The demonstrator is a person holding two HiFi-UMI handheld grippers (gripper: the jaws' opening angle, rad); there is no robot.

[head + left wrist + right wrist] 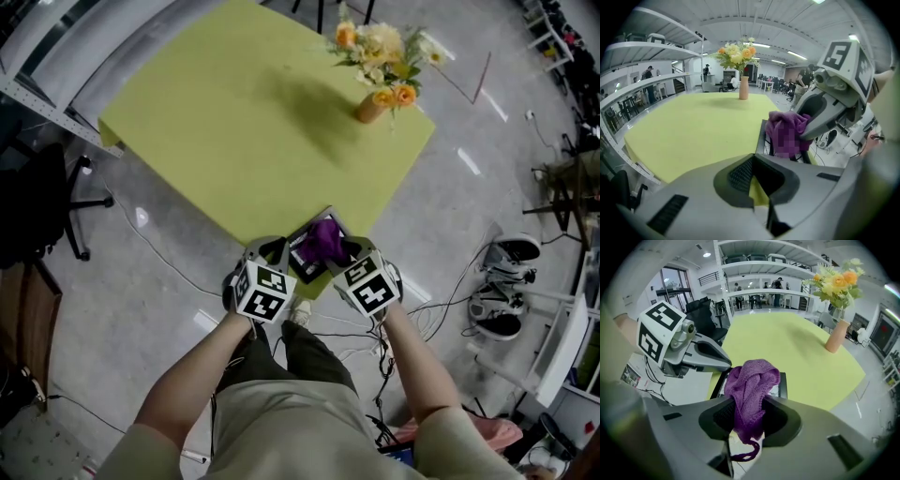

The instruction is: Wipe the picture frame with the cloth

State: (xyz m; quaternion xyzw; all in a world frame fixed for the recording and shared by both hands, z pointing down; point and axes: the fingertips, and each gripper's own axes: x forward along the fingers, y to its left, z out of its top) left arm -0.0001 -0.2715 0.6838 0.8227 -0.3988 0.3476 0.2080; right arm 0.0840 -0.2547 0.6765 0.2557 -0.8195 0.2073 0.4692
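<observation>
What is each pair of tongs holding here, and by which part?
The right tongs pinch the purple cloth near its lower end, the bunched rest sitting over the picture frame. Whether the left tongs grip anything cannot be told.

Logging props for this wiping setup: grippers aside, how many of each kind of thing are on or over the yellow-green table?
Black rectangular picture frame: 1
Purple knitted cloth: 1
Tan vase of orange and cream flowers: 1
Total: 3

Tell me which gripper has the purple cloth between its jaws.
The right gripper: the purple knitted cloth hangs pinched between its jaws. The left gripper has no cloth in its jaws.
</observation>
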